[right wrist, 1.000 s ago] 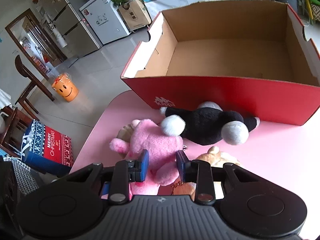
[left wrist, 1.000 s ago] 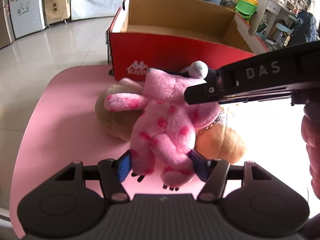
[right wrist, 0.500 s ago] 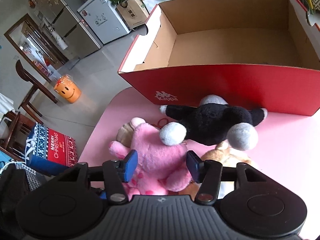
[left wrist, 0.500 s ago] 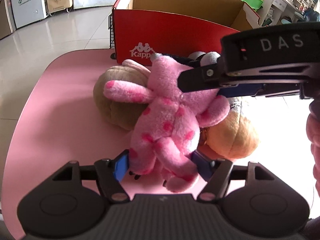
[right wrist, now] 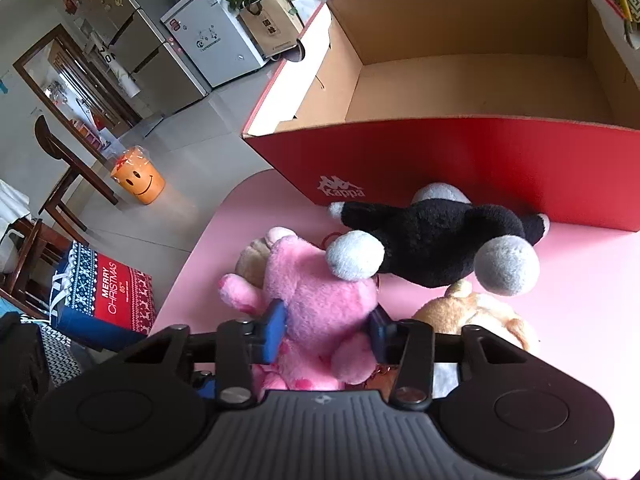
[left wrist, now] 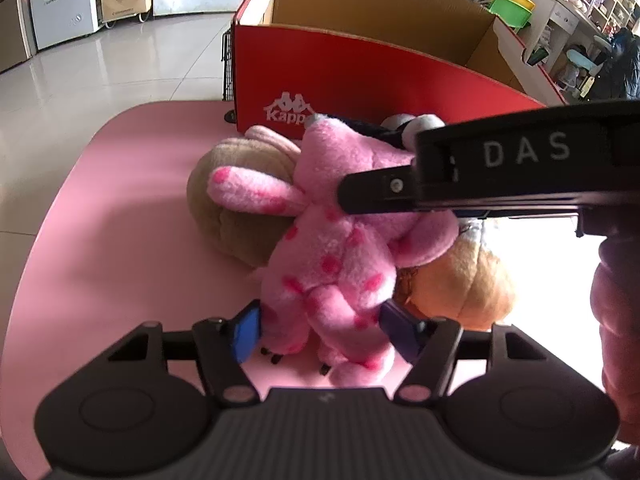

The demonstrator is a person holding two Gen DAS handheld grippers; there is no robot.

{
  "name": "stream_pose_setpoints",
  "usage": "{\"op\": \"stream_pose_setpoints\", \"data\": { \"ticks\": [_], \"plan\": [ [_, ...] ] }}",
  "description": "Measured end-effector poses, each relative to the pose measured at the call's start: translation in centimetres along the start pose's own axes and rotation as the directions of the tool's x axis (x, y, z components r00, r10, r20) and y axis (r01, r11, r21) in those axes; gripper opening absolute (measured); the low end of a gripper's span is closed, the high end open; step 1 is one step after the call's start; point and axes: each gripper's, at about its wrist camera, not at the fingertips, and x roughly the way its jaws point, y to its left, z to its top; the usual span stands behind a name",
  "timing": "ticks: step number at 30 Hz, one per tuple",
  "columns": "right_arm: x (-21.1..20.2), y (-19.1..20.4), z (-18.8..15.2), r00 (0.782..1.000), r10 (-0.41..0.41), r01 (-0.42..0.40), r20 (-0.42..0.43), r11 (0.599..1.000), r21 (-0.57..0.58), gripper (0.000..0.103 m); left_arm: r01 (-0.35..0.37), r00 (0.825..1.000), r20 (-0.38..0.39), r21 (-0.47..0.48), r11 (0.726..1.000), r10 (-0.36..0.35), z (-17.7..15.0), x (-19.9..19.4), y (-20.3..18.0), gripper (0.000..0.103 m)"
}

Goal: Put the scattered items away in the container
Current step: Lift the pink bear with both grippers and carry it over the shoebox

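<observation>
a pink spotted plush toy (left wrist: pixel 344 248) lies on a pink desk (left wrist: pixel 120 240), on top of a tan plush (left wrist: pixel 236 216) and an orange plush (left wrist: pixel 460 280), in front of an open red box (right wrist: pixel 440 152). the left gripper (left wrist: pixel 320 330) fingers clamp its legs; the right gripper (right wrist: pixel 326 330) fingers are closing on its upper body. a black plush (right wrist: pixel 428 240) lies against the box.
</observation>
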Motion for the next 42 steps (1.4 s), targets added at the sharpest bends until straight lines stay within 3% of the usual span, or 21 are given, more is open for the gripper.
{"op": "stream_pose_setpoints", "data": {
  "ticks": [8, 16, 33, 42],
  "plan": [
    [-2.7, 1.5, 0.4, 0.998, 0.019, -0.016, 0.058, 0.999, -0.044, 0.043, -0.016, 0.998, 0.054, 0.018, 1.0, 0.015, 0.9, -2.7, -0.8, 0.064],
    [-7.1, 3.2, 1.9, 0.989, 0.005, 0.007, 0.15, 0.997, -0.083, 0.043, -0.004, 0.99, 0.14, 0.049, 0.999, -0.003, 3.8, -5.5, -2.0, 0.064],
    [-12.4, 3.6, 5.6, 0.94, -0.043, 0.08, 0.337, 0.992, -0.098, 0.043, 0.024, 0.964, 0.263, 0.098, 0.995, -0.049, 9.5, -7.3, -5.9, 0.064],
    [-13.6, 2.7, 7.6, 0.911, -0.065, 0.108, 0.407, 0.991, -0.085, 0.043, 0.047, 0.951, 0.297, 0.139, 0.989, -0.087, 13.2, -5.9, -7.2, 0.064]
  ]
}}
